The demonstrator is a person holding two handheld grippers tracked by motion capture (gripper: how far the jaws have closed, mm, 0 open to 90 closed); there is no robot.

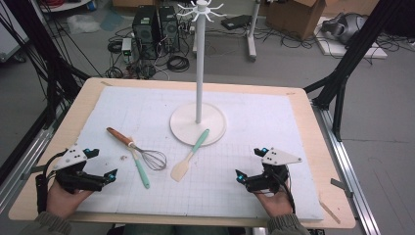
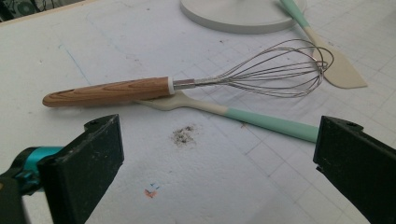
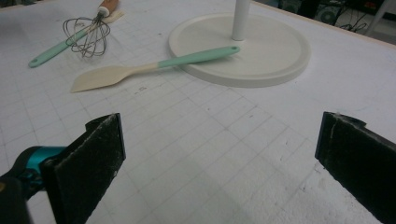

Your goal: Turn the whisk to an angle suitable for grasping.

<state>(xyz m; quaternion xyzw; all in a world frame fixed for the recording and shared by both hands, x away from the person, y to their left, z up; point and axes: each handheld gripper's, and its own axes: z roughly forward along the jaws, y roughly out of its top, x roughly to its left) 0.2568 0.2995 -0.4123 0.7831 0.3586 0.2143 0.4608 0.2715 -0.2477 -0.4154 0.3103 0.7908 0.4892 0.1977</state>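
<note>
Facing whisk [image 2: 196, 84], tools [image 1: 104, 164] agape

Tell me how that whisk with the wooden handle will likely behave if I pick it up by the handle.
The whisk looks light: thin wire loops, slim handle. Its round handle may roll once nudged, and it lies across the mint-handled utensil, so lifting could disturb that. The wires would probably flex if squeezed, so the handle seems the safer grip.
</note>
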